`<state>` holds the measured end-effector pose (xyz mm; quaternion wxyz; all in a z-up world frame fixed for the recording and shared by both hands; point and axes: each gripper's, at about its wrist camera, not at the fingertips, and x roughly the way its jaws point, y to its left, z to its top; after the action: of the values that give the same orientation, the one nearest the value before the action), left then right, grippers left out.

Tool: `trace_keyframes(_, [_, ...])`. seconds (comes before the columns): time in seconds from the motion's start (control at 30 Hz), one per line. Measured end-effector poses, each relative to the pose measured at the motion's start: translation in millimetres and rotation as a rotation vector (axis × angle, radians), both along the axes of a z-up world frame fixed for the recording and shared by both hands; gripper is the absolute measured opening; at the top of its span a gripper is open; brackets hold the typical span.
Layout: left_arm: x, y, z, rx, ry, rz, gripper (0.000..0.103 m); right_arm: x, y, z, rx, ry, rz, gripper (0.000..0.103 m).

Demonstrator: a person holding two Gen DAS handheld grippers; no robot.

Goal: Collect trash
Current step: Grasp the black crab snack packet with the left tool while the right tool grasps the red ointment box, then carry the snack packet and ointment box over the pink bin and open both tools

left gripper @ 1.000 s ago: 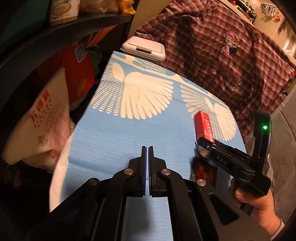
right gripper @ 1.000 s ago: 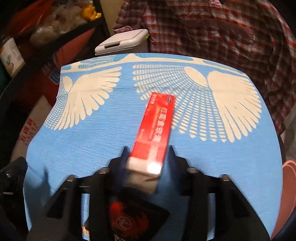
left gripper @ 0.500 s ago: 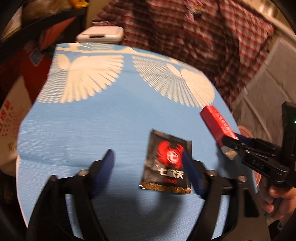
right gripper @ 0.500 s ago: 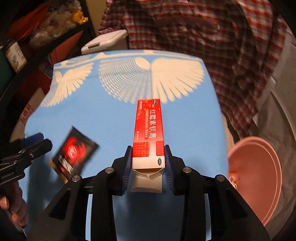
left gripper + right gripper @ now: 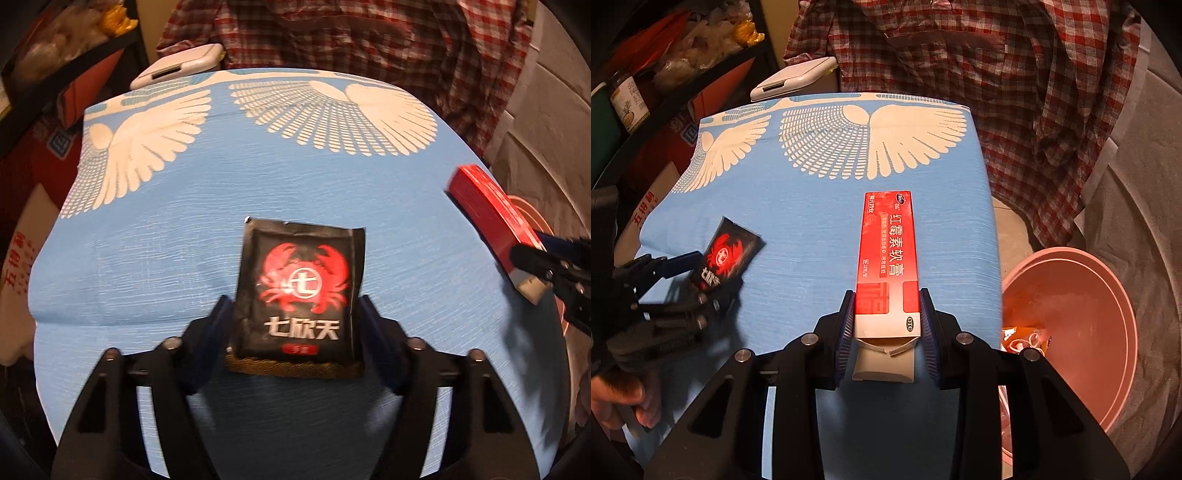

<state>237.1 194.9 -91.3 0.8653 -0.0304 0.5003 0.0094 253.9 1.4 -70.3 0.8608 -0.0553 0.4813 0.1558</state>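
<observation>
While "OTC" marks the red box (image 5: 886,258), the black sachet (image 5: 301,291) (crab logo) reads "七欣天".

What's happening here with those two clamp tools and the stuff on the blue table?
A person holds a two-finger gripper in each hand and is collecting trash. The right gripper is clamped on a red carton, held above the blue tablecloth near a pink basin that already holds some wrappers. The left gripper has just been closing around a black crab-print packet that lies on the cloth; its fingers flank it, but a firm grip isn't clear yet.
</observation>
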Motion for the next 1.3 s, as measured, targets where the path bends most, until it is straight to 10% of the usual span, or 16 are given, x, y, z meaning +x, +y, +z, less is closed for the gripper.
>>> trace_keyframes(0.23, [-7.6,6.2,5.0,-0.025,0.003,0.028,0.047,-11.9,-13.4,21.6,0.004,-0.025,0.018,0.034])
trace_keyframes(0.7, [-45.3,12.6,73.2,-0.062,-0.160,0.134,0.047,-65.1,-34.9,104.2,0.058,-0.215,0.075,0.034])
trace_keyframes(1.3, [-83.5,-49.6,162.8,-0.016,-0.411,0.149,0.047,-96.8,-86.7,129.9,0.155,-0.389,-0.060,0.034])
